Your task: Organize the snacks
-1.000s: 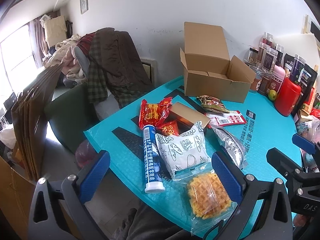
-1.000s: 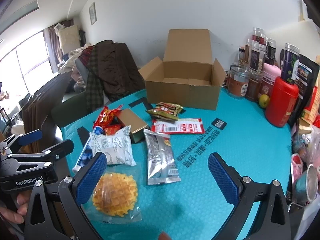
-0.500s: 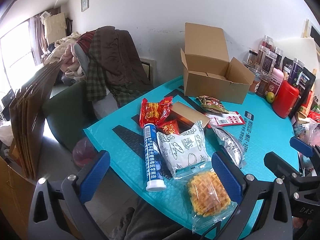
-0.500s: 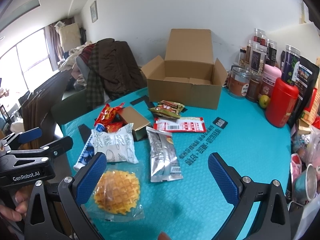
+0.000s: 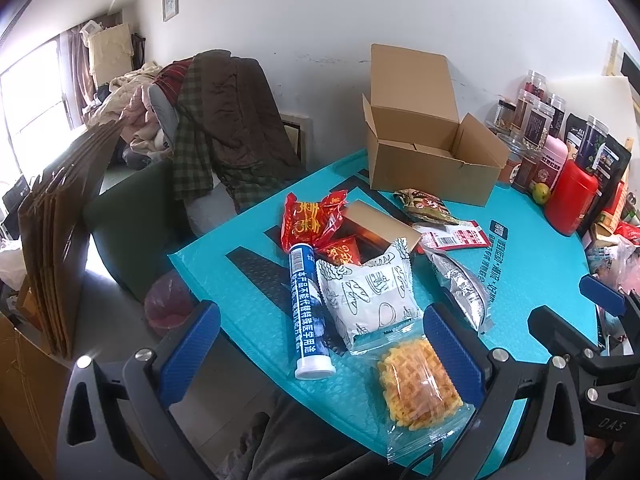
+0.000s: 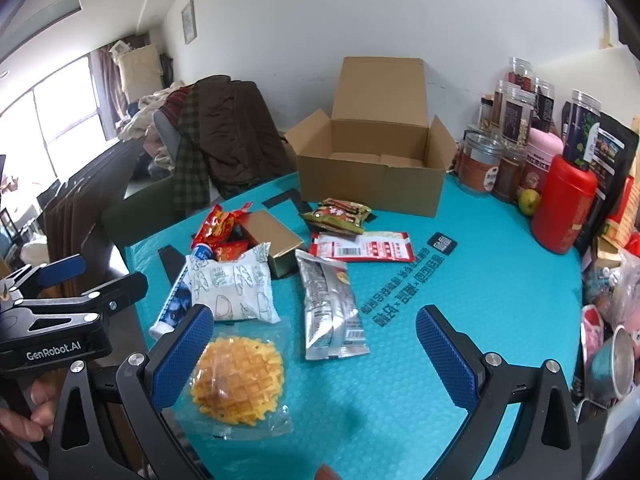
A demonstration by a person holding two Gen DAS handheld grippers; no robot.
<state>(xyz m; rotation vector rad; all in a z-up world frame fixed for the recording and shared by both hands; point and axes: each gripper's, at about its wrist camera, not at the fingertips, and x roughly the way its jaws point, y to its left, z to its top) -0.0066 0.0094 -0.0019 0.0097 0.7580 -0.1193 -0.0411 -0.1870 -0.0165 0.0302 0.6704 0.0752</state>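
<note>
Lying near right gripper (image 6: 314,356) left jaw: waffle packet (image 6: 237,380); both grippers' jaws spread, empty.

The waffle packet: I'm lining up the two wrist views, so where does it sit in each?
Left wrist: waffle packet at bottom centre-right, beside the right fingertip.
Right wrist: waffle packet at lower left, beside the left fingertip.
Shared landmark: open cardboard box at the table's far side.

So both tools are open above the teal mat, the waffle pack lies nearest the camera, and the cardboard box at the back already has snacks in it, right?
Not quite. In the right wrist view the cardboard box looks empty; the snacks, including the waffle pack, are all on the teal mat. Both the left tool and right tool are open.
</note>
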